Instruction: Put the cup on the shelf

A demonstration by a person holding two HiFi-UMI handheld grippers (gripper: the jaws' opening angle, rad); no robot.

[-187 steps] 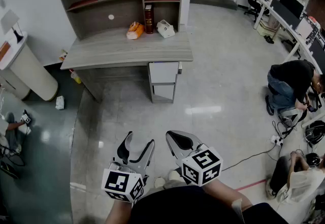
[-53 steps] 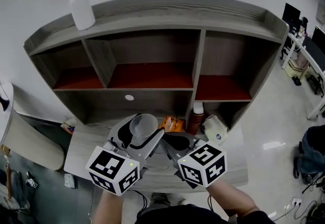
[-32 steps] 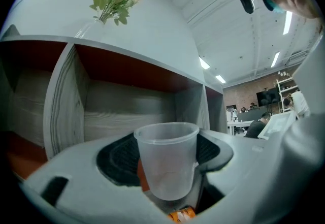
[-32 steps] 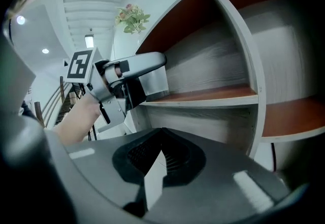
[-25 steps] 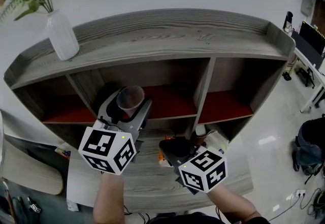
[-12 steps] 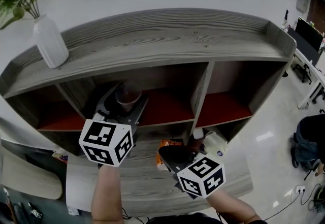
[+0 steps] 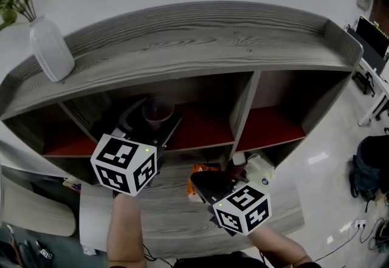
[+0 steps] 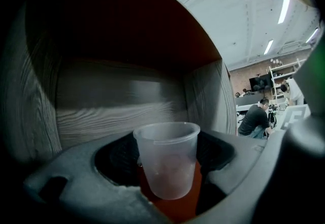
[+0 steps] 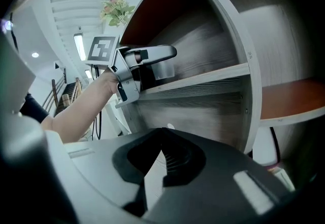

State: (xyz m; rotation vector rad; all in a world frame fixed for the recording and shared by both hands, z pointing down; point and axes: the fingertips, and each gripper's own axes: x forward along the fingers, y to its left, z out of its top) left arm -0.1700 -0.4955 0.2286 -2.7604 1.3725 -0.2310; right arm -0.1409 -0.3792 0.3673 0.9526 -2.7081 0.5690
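Red shelf (image 7: 203, 127), cup (image 8: 166, 159) upright, mouth up, gripped in left gripper (image 7: 153, 120) jaws, right gripper (image 9: 161, 139) jaws together, empty

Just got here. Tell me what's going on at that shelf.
A person is working with a gripper in each hand. The left gripper is shut on a clear plastic cup and holds it upright inside the middle compartment of the wooden shelf, over its red board. Whether the cup's base touches the board can't be made out. The right gripper is shut and empty, lower down over the desk. The cup is not yet released.
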